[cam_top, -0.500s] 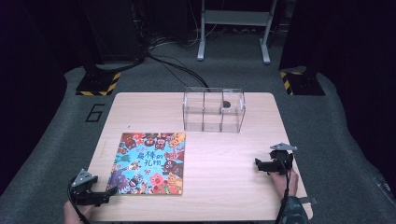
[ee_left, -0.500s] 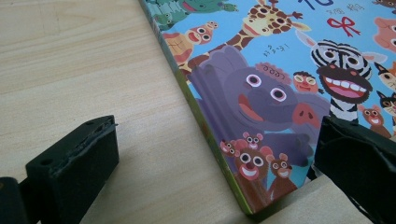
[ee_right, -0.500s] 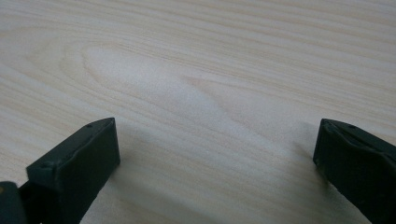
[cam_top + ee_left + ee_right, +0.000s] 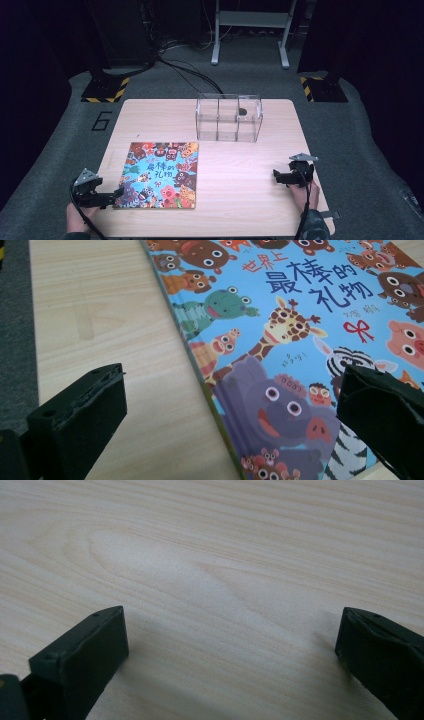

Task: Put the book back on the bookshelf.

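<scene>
Little had shifted since the earlier frame: both grippers sat much where they had been, and the picture book [image 4: 161, 175] lay flat at about eight o'clock on the wooden table [image 4: 240, 200]. At seven o'clock, the left gripper [image 4: 116, 194] was released, its jaws spread wide astride the book's left edge without pinching it, while the right gripper [image 4: 276, 176] rested at four o'clock, jaws equally wide over bare wood. This looked like the approach to grasping the book; next, the left jaws would need to close on that edge, with the clear compartment box [image 4: 229, 118] waiting at twelve o'clock.
</scene>
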A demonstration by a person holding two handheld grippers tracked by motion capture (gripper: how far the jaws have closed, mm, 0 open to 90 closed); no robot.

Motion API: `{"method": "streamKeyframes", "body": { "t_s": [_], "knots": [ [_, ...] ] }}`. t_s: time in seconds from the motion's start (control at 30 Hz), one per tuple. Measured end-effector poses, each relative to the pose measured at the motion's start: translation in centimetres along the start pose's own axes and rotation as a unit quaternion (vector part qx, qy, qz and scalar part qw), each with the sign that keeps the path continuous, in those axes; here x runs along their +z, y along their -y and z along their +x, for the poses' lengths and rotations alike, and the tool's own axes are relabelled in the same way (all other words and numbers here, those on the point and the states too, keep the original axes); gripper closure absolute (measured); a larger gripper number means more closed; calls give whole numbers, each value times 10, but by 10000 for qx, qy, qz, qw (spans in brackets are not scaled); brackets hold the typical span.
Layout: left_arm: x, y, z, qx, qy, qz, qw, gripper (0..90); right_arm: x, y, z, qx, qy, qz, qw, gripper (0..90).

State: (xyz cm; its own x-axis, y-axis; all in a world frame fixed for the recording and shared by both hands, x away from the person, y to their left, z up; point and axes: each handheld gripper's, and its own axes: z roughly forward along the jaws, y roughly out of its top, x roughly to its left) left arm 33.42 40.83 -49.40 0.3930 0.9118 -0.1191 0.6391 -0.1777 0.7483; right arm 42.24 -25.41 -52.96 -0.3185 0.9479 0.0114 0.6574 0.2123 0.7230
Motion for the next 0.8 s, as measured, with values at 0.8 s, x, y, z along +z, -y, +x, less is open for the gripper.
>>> {"method": "streamKeyframes", "body": {
  "t_s": [0.8],
  "knots": [
    [63,-43,5,200,44,525,9984,0,-1,-1,-1,-1,-28,35,10000,8]
  ]
}}
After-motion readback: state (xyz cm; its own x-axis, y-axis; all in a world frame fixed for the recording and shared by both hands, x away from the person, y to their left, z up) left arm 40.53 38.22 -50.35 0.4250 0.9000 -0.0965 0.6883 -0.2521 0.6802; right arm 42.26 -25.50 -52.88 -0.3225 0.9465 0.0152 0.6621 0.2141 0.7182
